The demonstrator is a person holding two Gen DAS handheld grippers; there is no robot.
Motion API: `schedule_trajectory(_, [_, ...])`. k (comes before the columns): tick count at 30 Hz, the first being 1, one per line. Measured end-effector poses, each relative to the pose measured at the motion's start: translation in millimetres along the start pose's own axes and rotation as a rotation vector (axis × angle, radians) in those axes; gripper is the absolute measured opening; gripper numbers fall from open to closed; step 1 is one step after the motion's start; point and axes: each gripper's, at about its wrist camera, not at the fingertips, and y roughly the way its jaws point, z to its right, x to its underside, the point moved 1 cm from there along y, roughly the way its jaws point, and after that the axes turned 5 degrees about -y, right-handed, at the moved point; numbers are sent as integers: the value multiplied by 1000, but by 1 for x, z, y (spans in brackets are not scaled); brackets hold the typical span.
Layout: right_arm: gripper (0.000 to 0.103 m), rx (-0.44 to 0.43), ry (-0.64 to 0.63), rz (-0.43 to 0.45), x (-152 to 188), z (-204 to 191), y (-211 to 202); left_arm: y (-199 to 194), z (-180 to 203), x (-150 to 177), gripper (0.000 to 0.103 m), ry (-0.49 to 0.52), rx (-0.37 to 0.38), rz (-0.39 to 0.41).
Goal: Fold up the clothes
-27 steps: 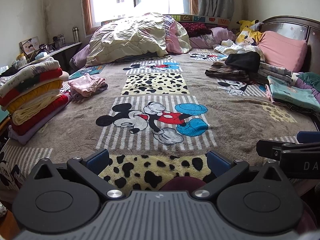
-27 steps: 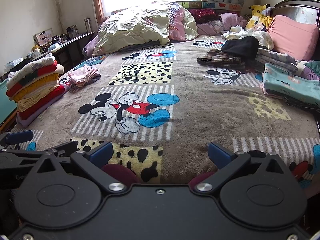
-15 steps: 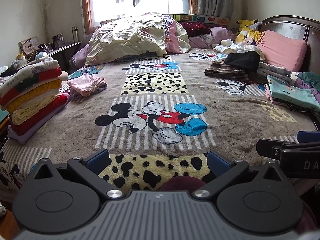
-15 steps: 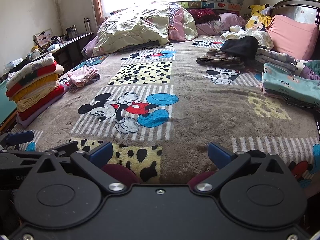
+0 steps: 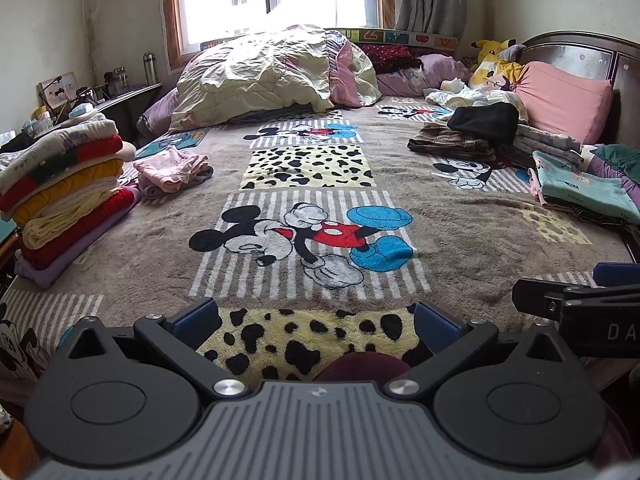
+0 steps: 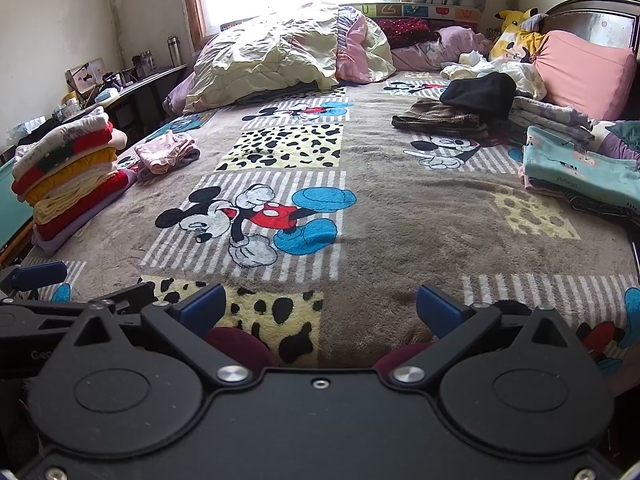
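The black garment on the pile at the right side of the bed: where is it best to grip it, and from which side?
Probably the near left edge of the black garment, coming from the open middle of the blanket. It lies on top, overhanging the brown plaid piece, so that edge is free. Both grippers, left and right, are open.

Blanket [image 5: 460, 236] under my jaws: grey-brown, striped cartoon-mouse panels, yellow black-spotted squares. Folded stack [image 5: 68, 188]: red, yellow, cream, lilac. Pillow [image 6: 580, 72]: pink.
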Motion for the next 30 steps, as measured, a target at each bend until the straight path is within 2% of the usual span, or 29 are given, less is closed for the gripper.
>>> schedule_trajectory(21, [102,-3,2,-2,3,-1,1,0,4,-2,103,6,-8,-2])
schedule_trajectory(30, [102,-19,-8,-10,-3,-6,17,5,-5,-3,103,-5,-19,-17])
